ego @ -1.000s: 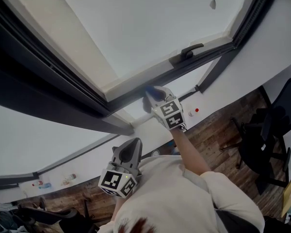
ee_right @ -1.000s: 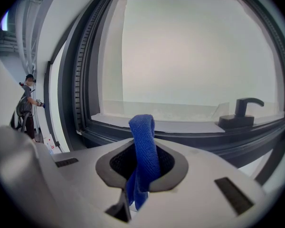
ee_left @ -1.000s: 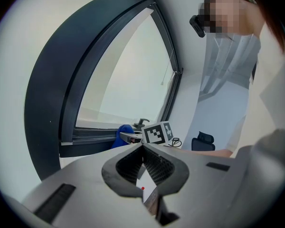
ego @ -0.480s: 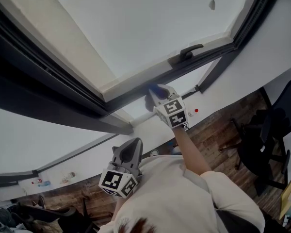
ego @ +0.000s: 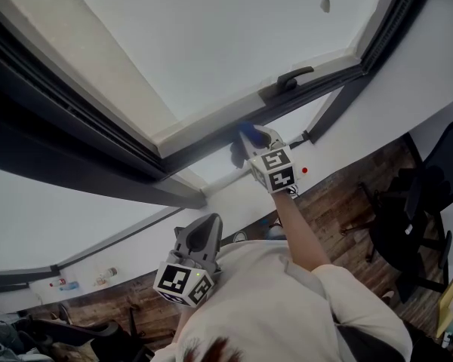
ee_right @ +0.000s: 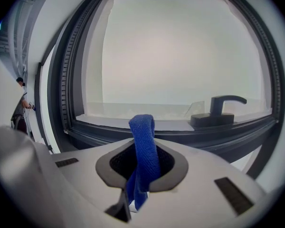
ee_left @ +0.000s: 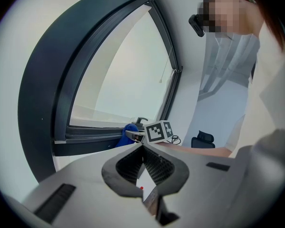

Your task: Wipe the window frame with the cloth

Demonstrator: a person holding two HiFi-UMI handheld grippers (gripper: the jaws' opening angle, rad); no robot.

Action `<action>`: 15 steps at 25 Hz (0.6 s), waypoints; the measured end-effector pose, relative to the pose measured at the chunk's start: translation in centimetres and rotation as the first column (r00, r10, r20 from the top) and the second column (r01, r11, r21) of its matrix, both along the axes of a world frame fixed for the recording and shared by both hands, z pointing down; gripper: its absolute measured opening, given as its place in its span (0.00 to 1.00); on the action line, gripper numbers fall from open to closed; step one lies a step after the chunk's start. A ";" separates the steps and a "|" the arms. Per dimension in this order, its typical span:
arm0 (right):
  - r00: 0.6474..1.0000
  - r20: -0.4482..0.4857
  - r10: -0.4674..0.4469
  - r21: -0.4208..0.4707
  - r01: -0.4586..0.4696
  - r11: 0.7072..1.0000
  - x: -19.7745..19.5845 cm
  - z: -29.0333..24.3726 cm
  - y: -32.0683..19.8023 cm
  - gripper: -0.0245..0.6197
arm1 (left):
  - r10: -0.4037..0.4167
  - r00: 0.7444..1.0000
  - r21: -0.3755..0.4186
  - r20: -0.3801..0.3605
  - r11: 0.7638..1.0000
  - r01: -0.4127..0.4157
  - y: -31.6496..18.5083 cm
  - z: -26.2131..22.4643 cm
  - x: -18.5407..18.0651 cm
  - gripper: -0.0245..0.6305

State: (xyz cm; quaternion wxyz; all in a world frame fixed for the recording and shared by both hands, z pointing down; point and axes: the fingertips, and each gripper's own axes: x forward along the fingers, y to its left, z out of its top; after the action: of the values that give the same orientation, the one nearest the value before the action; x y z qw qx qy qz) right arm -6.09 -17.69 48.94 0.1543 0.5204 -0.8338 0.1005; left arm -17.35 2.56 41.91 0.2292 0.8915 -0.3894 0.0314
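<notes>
Blue cloth (ee_right: 143, 141) (folded strip) at dark window frame (ee_right: 247, 134)

My head camera looks down from above both claws onto the frame (ego: 211, 138). The right claw (ego: 251, 140) camera faces the frame close up. The left claw (ego: 199, 232) camera sits farther back, seeing the right claw. All three share the handle (ego: 294, 78).

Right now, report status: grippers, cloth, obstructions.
Right hand-held gripper shut on blue cloth, at window frame lower rail. Left hand-held gripper shut, empty, low. Window handle ahead on the rail.
</notes>
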 end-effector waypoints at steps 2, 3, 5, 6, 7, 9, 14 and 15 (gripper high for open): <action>1.000 0.001 0.010 -0.001 -0.010 1.000 0.6 0.0 -0.2 0.11 | 0.003 1.000 0.000 0.002 1.000 -0.003 0.0 0.0 0.2 0.05; 1.000 0.001 0.015 0.000 -0.015 1.000 0.8 -0.1 -0.3 0.11 | 0.004 1.000 -0.002 0.004 1.000 -0.004 0.0 0.0 0.3 0.05; 1.000 0.004 0.028 0.009 -0.028 1.000 1.3 -0.4 -0.5 0.11 | 0.008 1.000 -0.004 0.006 1.000 -0.008 0.1 0.0 0.4 0.05; 0.999 0.006 0.034 0.013 -0.034 0.999 1.5 -0.5 -0.6 0.11 | 0.010 1.000 -0.005 0.007 1.000 -0.010 0.1 0.0 0.5 0.05; 0.999 0.008 0.040 0.015 -0.040 0.999 1.7 -0.6 -0.6 0.11 | 0.011 1.000 -0.005 0.009 1.000 -0.011 0.1 0.0 0.6 0.05; 0.999 0.011 0.049 0.016 -0.049 0.999 2.1 -0.6 -0.8 0.11 | 0.010 1.000 -0.006 0.011 1.000 -0.010 0.2 0.0 0.6 0.05; 0.998 0.013 0.061 0.015 -0.062 0.998 3.0 -0.5 -1.0 0.11 | -0.001 1.000 -0.008 0.007 1.000 0.001 0.1 -0.1 0.7 0.05; 0.998 0.013 0.062 0.015 -0.062 0.998 3.1 -0.5 -1.0 0.11 | 0.000 1.000 -0.010 0.005 1.000 0.000 0.1 -0.1 0.8 0.05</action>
State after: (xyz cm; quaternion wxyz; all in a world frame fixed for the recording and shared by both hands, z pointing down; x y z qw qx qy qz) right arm -3.01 -18.69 48.40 0.1420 0.5467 -0.8189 0.1021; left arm -16.60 2.66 41.82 0.2325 0.8903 -0.3898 0.0356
